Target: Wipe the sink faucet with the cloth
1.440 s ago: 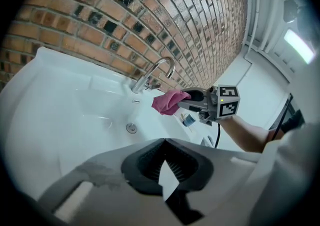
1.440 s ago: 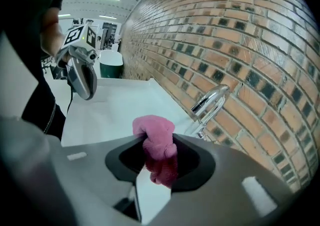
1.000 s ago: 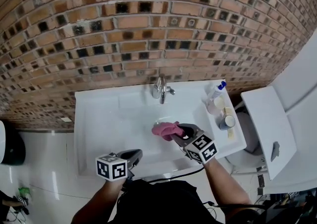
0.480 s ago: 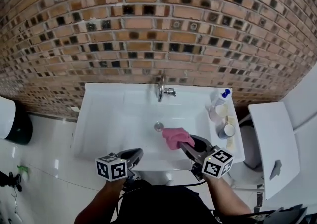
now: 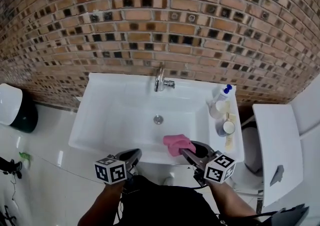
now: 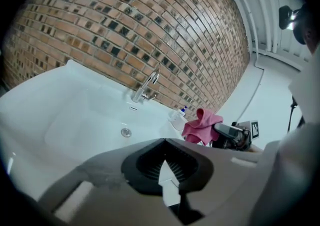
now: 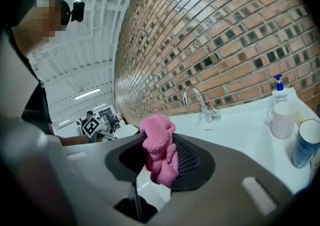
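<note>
Right gripper (image 5: 184, 148): fingers clamped on pink cloth (image 5: 175, 143), wad poking past tips. Faucet (image 5: 159, 78) stood well ahead of tips, across basin, no contact. Left gripper (image 5: 131, 156): fingers together, empty. Judged best: lead with wad, bare tips off spout, firm clamp.

Pink cloth (image 5: 175, 144) bunched, clamped, chrome faucet (image 5: 159, 78) upright

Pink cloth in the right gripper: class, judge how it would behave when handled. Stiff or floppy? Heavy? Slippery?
The pink textured cloth looks floppy: it bunches and droops where the right gripper pinches it. Probably light, since that pinch holds it all up. Its nubby weave likely grips rather than slips.
</note>
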Demonstrator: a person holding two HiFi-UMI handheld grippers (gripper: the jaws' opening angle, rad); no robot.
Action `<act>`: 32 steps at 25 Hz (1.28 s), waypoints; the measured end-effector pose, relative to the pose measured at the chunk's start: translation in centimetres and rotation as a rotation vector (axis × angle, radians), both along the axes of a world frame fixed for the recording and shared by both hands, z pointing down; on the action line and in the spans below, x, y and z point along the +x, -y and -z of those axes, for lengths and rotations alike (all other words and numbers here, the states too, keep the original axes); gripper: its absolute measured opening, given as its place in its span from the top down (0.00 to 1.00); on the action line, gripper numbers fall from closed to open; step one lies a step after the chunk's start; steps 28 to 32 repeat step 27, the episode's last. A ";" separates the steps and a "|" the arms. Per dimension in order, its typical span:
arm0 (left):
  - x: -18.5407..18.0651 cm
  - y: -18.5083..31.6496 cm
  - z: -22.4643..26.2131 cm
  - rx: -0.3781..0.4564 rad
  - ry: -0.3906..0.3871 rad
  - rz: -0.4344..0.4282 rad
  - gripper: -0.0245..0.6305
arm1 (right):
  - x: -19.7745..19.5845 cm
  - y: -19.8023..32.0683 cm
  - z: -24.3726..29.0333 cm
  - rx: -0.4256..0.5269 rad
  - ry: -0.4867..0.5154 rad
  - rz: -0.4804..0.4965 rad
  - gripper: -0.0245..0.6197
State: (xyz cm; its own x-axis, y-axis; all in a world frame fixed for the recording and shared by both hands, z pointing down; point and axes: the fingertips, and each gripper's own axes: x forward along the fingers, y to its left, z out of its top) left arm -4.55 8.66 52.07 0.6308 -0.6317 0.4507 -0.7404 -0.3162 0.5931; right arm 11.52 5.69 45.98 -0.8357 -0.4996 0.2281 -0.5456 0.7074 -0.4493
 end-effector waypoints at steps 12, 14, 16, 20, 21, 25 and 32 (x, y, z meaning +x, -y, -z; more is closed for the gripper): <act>-2.4 1.4 1.1 0.005 0.040 -0.071 0.95 | -2.7 -0.1 0.2 0.016 0.002 -0.047 0.77; -2.9 1.7 1.3 0.011 0.040 -0.087 0.95 | -3.1 0.2 0.4 0.017 0.011 -0.071 0.77; -3.4 1.9 1.4 0.013 0.039 -0.101 0.95 | -3.4 0.3 0.4 0.013 0.016 -0.093 0.77; -4.6 2.4 1.6 0.020 0.037 -0.119 0.95 | -4.2 0.4 0.2 0.002 0.016 -0.119 0.77; -4.8 2.4 1.5 0.018 0.039 -0.125 0.95 | -4.4 0.4 0.1 0.000 0.014 -0.125 0.77; -5.9 2.2 1.1 0.005 0.048 -0.147 0.95 | -5.2 0.6 -0.2 -0.011 0.013 -0.147 0.77; -6.6 2.2 1.0 0.001 0.051 -0.151 0.95 | -5.8 0.6 -0.3 -0.015 0.013 -0.153 0.77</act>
